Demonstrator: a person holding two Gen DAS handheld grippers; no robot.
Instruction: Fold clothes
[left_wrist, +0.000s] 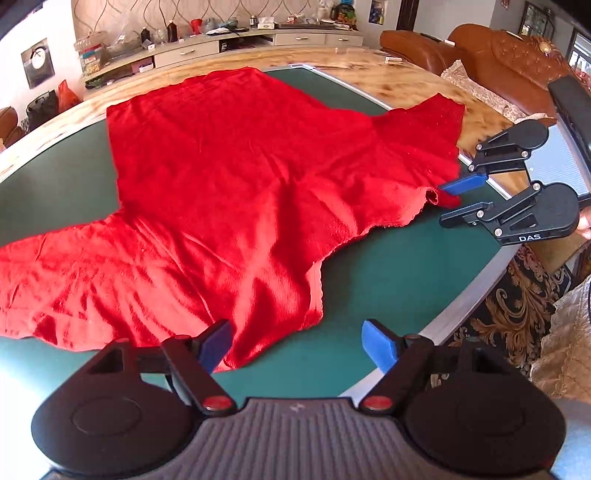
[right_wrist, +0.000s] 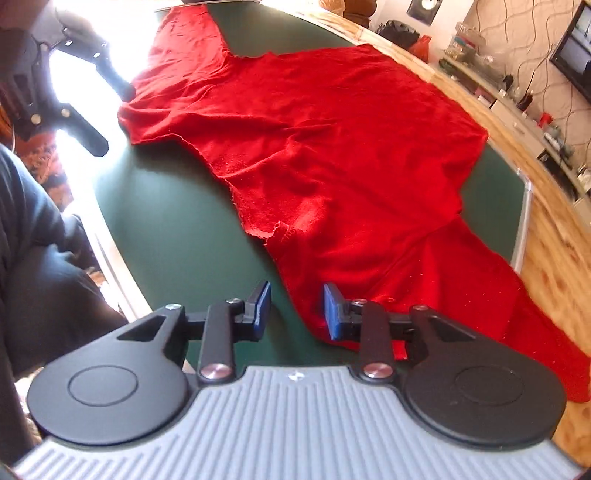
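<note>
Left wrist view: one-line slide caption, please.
Red garment spread flat on the green table; left gripper open at its near edge, right gripper at a sleeve tip.

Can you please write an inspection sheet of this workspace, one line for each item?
Surface: green table top with a pale metal edge, set on a wooden table.
Job's things: one red garment spread flat, wrinkled, both sleeves out to the sides; not yet folded.
Clutter: nothing seen on the green top.
Grippers: left gripper open, at the garment's near edge, nothing between its fingers; right gripper partly closed over a sleeve's edge, pads not pressing the cloth.
Cables: nothing seen.
Surroundings: brown leather sofa, long low cabinet crowded with bottles and boxes, wall screen, a person's dark sleeve.
</note>
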